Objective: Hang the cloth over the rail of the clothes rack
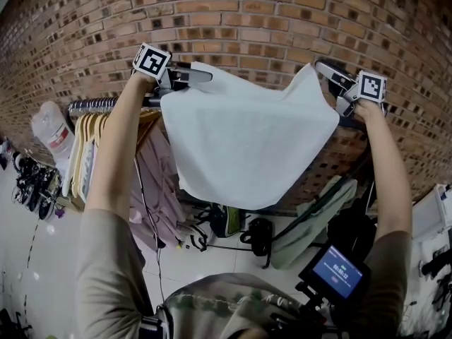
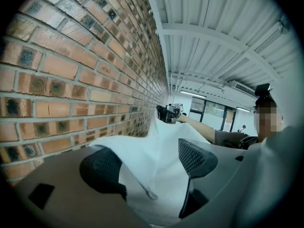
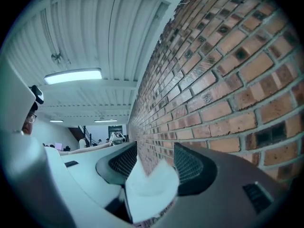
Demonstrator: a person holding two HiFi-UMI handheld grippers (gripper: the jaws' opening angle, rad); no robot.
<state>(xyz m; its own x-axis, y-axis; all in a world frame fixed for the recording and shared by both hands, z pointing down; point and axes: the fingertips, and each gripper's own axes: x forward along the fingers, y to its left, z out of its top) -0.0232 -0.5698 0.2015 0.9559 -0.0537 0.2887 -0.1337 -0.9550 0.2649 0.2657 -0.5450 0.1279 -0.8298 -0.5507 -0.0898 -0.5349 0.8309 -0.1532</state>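
A white cloth hangs spread against the brick wall, its top edge at the height of the clothes rack's rail. Whether it rests on the rail is hidden behind it. My left gripper is at the cloth's upper left corner and my right gripper at its upper right corner. In the left gripper view the jaws stand wide apart around my left gripper, with cloth lying loose between them. My right gripper is also open, a cloth corner sitting between its pads without being pinched.
The brick wall is close behind the rack. Wooden hangers and pinkish garments hang at the rail's left. A white bag, shoes and dark bags lie below. A small screen is near my body.
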